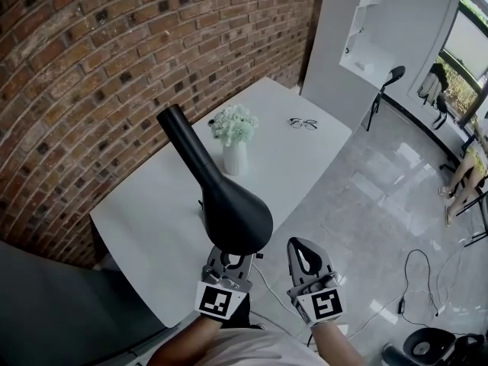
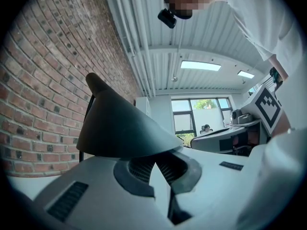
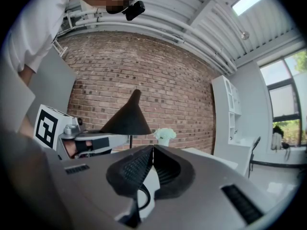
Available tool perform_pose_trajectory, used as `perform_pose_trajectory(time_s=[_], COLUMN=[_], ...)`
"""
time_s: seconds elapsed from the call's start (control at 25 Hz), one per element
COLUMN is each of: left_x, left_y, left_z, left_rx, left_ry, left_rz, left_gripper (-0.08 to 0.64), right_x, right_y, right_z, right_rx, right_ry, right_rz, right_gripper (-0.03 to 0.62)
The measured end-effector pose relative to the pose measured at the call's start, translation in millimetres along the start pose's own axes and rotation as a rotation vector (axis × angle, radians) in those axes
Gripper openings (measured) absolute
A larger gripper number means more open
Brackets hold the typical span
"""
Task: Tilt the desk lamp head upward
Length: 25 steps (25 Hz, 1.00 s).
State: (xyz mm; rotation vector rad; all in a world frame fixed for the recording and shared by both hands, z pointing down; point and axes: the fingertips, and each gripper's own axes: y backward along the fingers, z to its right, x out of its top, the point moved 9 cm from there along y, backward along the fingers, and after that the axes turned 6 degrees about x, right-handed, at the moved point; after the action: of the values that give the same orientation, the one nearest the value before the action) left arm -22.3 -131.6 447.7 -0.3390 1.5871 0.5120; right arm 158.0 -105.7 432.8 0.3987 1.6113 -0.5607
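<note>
Nearest the lens, the left hand-held gripper (image 1: pixel 227 269) and the right hand-held gripper (image 1: pixel 303 245) are shown side by side at the near edge of the white table (image 1: pixel 145 227). The left hand-held gripper (image 2: pixel 156 163) is seen with its jaws brought together, the tips set against the underside of the lamp head's rim; whether the thin rim is pinched between them cannot be told. The right hand-held gripper (image 3: pixel 152 150) is likewise closed on nothing and is held just beside the lamp, apart from it.

The black, cone-shaped lamp head (image 1: pixel 232 208) is placed directly above the left gripper, its wide mouth turned down and toward the viewer and its narrow neck directed up toward the brick wall (image 1: pixel 91 67). The lamp's base is hidden beneath the head. A white vase (image 1: pixel 235 158) of pale flowers (image 1: pixel 235 124) is stood close behind the lamp, and a pair of glasses (image 1: pixel 303 123) is laid well apart at the far end.

The upward tilt is judged to be at its start. Risk: closed tips may be slid off the smooth, curved rim if the push is angled outward. If the joint is stiff, the whole lamp could be lifted or tipped back into the vase, since nothing is steadied by the free gripper.
</note>
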Motion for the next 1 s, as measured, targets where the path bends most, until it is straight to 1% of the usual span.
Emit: perform_pose_trajectory(time_s=[0.16,0.48,0.8,1.0], left_x=[2,9,10,11], left_y=[5,10,16,18], left_z=[-3,2,5,5], left_rx=[0.013,0.003,-0.002,0.000], left_ry=[0.009,0.007,-0.025,-0.044], left_rz=[0.010,0.032,0.029,0.034], left_gripper=[0.006,0.006,0.006,0.006], right_x=[0,3,6,5], right_y=[4,5,7,8], right_z=[-8,-15,-19,-24], right_rx=[0.011,0.025,0.042,0.046], right_ry=[0.003,0.015,0.025,0.019], right_rz=[0.000,-0.017,0.007,0.005], right_gripper=[0.017,0.017,0.017,0.017])
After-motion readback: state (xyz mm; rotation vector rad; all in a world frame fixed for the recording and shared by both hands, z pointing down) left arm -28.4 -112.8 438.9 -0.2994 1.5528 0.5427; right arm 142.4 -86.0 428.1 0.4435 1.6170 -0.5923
